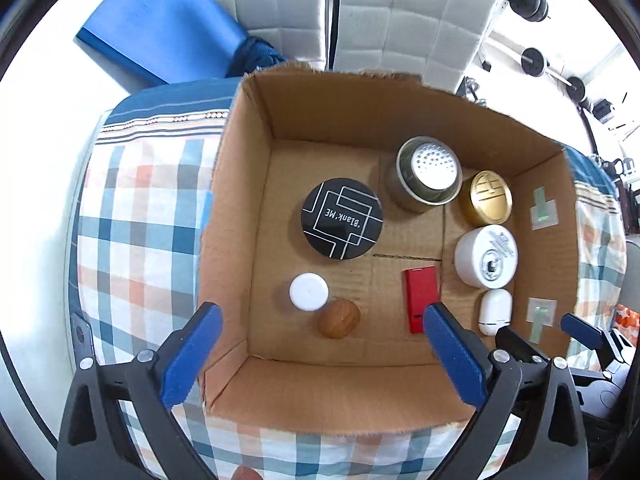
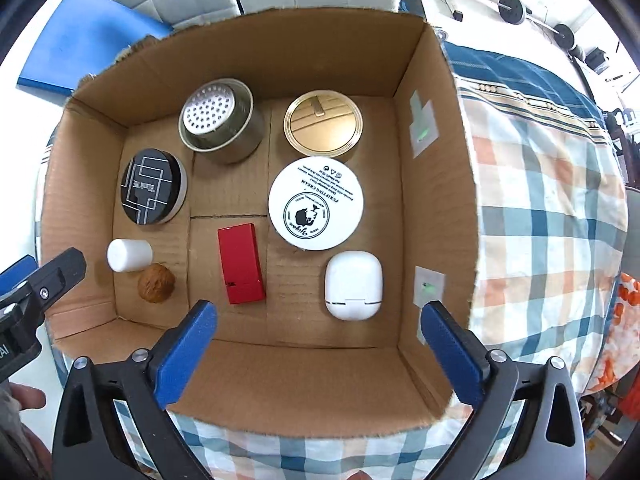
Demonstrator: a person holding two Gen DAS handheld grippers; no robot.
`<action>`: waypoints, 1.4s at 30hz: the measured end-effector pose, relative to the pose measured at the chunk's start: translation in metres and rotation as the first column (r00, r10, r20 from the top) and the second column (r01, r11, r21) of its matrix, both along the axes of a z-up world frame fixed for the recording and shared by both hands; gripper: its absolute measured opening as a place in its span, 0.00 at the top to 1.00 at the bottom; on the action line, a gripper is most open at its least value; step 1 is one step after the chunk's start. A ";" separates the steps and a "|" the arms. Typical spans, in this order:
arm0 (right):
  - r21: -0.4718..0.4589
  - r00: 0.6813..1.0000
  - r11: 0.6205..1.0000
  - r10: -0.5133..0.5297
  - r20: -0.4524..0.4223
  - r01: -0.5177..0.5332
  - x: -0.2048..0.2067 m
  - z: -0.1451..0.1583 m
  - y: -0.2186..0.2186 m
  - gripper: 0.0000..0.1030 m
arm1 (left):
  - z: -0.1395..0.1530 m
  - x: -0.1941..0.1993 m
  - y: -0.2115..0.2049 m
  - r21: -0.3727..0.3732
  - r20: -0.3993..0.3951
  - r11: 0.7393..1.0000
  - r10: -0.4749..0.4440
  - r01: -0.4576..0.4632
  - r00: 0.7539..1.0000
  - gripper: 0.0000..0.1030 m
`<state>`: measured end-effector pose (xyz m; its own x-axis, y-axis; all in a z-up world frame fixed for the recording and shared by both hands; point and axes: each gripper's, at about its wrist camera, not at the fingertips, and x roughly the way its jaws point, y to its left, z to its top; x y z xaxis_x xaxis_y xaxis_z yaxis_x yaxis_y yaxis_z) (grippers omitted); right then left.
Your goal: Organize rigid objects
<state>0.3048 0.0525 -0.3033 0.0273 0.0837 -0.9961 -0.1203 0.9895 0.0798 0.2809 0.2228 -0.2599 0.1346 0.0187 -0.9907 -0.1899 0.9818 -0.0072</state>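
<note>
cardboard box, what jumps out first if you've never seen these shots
The open cardboard box on the plaid cloth fills both views, with small containers standing on its floor. A red case lies near the middle, and a black round lid with white line art sits to its left. Both the left gripper and the right gripper hover open at the near rim.

Plaid cloth (image 2: pixel 540 208) underneath, blue mat (image 1: pixel 160 20) and quilted white panels (image 1: pixel 400 20) behind, barbell weights (image 1: pixel 532 62) at right.

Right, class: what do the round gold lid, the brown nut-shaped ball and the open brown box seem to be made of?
Round gold lid: probably metal or metallised plastic, with a brushed satin sheen. Brown nut-shaped ball: likely a walnut shell or wood, being matt and wrinkled. Open brown box: corrugated cardboard, with ragged torn top edges.
</note>
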 end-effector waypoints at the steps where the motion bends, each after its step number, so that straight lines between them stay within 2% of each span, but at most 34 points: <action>1: -0.001 1.000 1.000 0.001 0.008 -0.001 -0.002 0.006 -0.002 0.00 | 0.004 0.001 -0.004 0.002 0.007 1.000 -0.003 0.003 1.000 0.00; 4: 0.006 1.000 1.000 0.002 0.030 -0.002 -0.009 0.022 -0.008 0.00 | 0.026 -0.010 -0.009 0.010 0.049 1.000 -0.009 0.009 0.999 0.00; 8: 0.020 0.996 1.000 0.007 0.083 -0.008 -0.031 0.058 -0.021 0.00 | 0.066 -0.032 -0.017 0.014 0.114 1.000 -0.017 0.015 0.993 0.00; 16: 0.061 0.967 0.998 -0.002 0.257 -0.014 -0.088 0.168 -0.056 0.00 | 0.159 -0.082 -0.040 0.075 0.258 0.996 -0.065 0.047 0.964 0.00; 22: 0.099 0.947 0.995 -0.015 0.322 -0.017 -0.126 0.232 -0.078 0.00 | 0.213 -0.117 -0.053 0.079 0.325 0.996 -0.069 0.046 0.943 0.00; 28: 0.114 0.928 0.993 -0.025 0.372 -0.019 -0.159 0.279 -0.094 0.00 | 0.246 -0.145 -0.065 0.084 0.374 0.996 -0.059 0.030 0.926 0.00; 32: 0.114 0.916 0.993 -0.029 0.400 -0.019 -0.176 0.298 -0.101 0.00 | 0.263 -0.161 -0.069 0.074 0.401 0.997 -0.052 0.025 0.915 0.00; 36: 0.106 0.909 0.994 -0.032 0.416 -0.014 -0.186 0.308 -0.106 0.00 | 0.272 -0.168 -0.073 0.102 0.419 0.995 -0.062 0.021 0.906 0.00; 42: 0.100 0.903 0.995 -0.051 0.427 0.009 -0.190 0.312 -0.113 0.00 | 0.272 -0.174 -0.075 0.087 0.420 0.996 -0.061 0.026 0.905 0.00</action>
